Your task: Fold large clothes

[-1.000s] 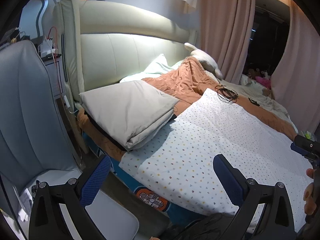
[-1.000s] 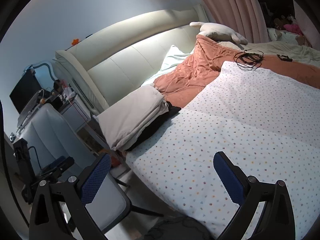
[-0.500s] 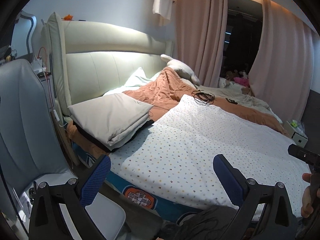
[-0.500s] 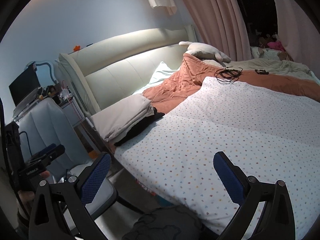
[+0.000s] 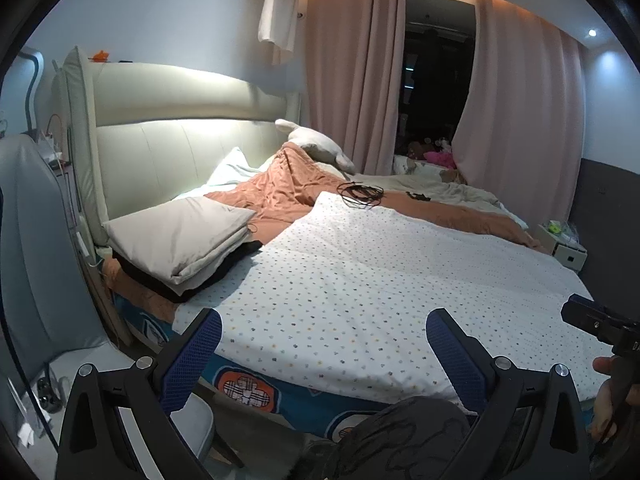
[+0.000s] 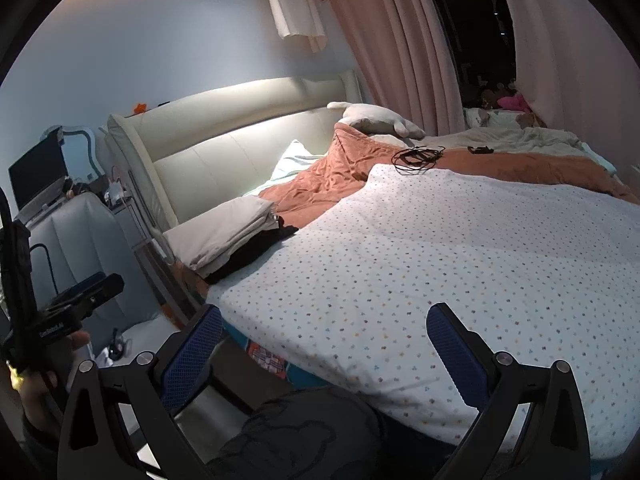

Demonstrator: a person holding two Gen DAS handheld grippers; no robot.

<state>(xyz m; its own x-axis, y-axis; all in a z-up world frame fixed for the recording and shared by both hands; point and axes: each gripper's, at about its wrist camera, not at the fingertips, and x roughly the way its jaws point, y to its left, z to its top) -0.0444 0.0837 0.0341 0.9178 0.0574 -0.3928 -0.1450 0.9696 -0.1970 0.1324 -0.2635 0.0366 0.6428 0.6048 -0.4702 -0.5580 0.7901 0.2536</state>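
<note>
Both grippers, left and right, drew back from sheet, jaws released; soft, limp, grip near-edge corners.

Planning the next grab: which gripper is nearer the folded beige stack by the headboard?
Left. The left gripper hovers open off the bed's near edge, on the side of the folded beige stack. The right gripper, also open, sits farther along that edge.
</note>
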